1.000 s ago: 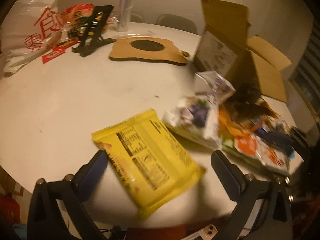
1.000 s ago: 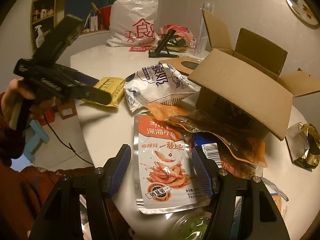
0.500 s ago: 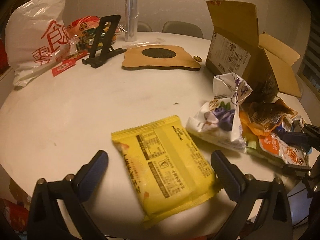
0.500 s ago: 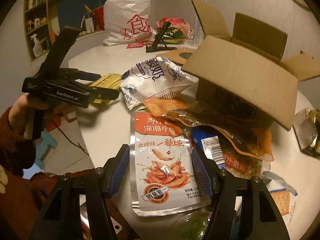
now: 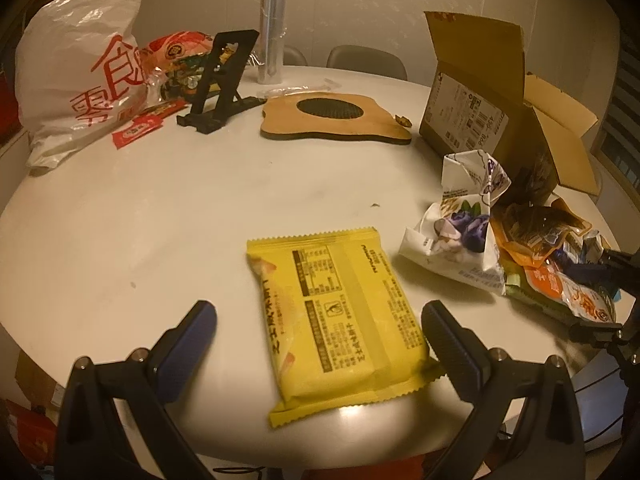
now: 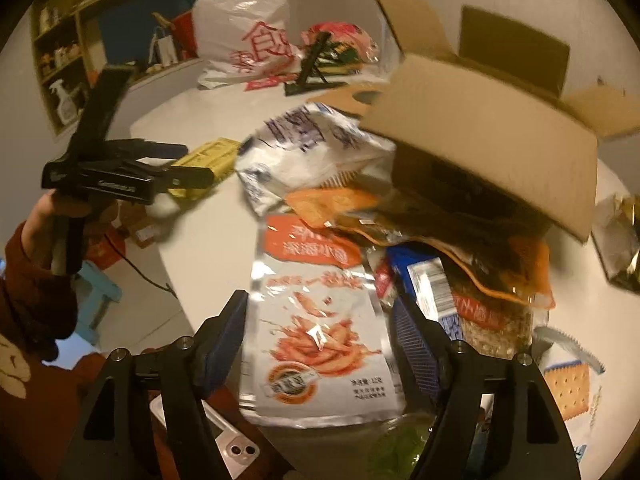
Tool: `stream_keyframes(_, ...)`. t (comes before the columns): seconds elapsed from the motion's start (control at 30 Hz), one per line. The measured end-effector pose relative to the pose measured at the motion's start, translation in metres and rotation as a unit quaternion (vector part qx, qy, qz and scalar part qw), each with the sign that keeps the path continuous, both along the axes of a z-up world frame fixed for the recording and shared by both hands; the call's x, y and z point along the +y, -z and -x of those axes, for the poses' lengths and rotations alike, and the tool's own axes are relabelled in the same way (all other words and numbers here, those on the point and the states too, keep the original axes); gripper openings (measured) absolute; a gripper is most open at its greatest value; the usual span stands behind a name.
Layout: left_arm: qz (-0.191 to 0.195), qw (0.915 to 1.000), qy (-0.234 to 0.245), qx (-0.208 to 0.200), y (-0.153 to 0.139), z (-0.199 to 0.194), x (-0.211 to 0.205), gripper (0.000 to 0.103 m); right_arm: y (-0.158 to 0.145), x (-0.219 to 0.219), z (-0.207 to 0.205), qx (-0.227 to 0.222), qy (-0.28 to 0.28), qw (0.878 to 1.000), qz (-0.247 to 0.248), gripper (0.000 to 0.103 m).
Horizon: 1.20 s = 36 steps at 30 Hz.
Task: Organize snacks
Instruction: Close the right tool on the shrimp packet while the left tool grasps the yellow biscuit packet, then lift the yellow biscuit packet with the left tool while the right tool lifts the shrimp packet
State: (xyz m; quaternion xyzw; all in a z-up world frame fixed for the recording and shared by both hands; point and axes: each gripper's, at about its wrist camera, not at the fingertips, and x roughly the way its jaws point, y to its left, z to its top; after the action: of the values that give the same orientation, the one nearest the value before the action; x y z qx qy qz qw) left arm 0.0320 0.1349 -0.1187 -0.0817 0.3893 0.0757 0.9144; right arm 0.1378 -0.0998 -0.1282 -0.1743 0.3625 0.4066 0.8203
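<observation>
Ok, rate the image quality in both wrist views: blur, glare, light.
Left wrist view: dim, warm light, mostly sharp; print on the yellow packet shows clearly; fisheye bends the table edge. Right wrist view: motion-blurred; cardboard box smeared, glare on the shrimp snack pouch.

Flat packet (image 5: pixel 340 320) on table (image 5: pixel 160 208), nearest the edge. Crumpled bag (image 5: pixel 464 232) to its right, beside heaped pouches. Cardboard box (image 5: pixel 492 112) behind heap. Mat (image 5: pixel 336 118) centre rear; stand (image 5: pixel 220 84) and plastic bag (image 5: pixel 80 88) rear left.
</observation>
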Motion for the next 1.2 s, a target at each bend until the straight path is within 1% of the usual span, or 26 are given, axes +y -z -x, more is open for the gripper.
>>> stream_keyframes(0.13,-0.003,1.0000,0.004,-0.003,-0.001,-0.001,-0.002,0.095,0.000,-0.002,-0.001,0.012,0.001,1.000,-0.004,0.070)
stream_keyframes(0.23,-0.004,1.0000,0.008,-0.004,-0.002,-0.003,-0.002,0.089,-0.003,-0.001,0.002,0.020,-0.005,1.000,-0.013,0.070)
stream_keyframes(0.3,-0.004,0.9999,0.009,-0.005,-0.002,-0.004,-0.002,0.083,-0.004,0.001,0.005,0.019,-0.007,1.000,-0.010,0.070)
stream_keyframes(0.37,-0.005,0.9999,0.009,-0.006,-0.002,-0.005,-0.003,0.081,-0.002,0.005,0.005,0.017,-0.004,1.000,-0.004,0.070)
stream_keyframes(0.43,-0.005,0.9999,0.011,-0.008,-0.003,-0.005,-0.003,0.076,0.001,0.007,0.002,0.024,-0.002,1.000,-0.004,0.070)
stream_keyframes(0.6,-0.004,0.9998,0.014,-0.010,-0.003,-0.004,-0.002,0.074,0.000,0.005,-0.001,0.043,0.005,0.999,-0.022,0.070)
stream_keyframes(0.67,0.000,0.9998,0.016,-0.013,-0.003,-0.003,-0.001,0.072,0.000,0.003,-0.002,0.046,0.012,0.999,-0.027,0.065)
stream_keyframes(0.77,0.006,0.9996,0.022,-0.016,-0.004,-0.001,0.001,0.071,-0.001,-0.001,-0.004,0.056,0.018,0.998,-0.039,0.065)
stream_keyframes(0.97,0.009,0.9992,0.033,-0.019,-0.006,0.001,0.000,0.071,-0.007,0.000,0.003,0.035,0.012,0.998,-0.046,0.065)
stream_keyframes(1.2,0.004,0.9992,0.026,-0.032,-0.018,0.009,0.004,0.071,-0.015,-0.001,0.011,0.020,0.005,0.998,-0.051,0.065)
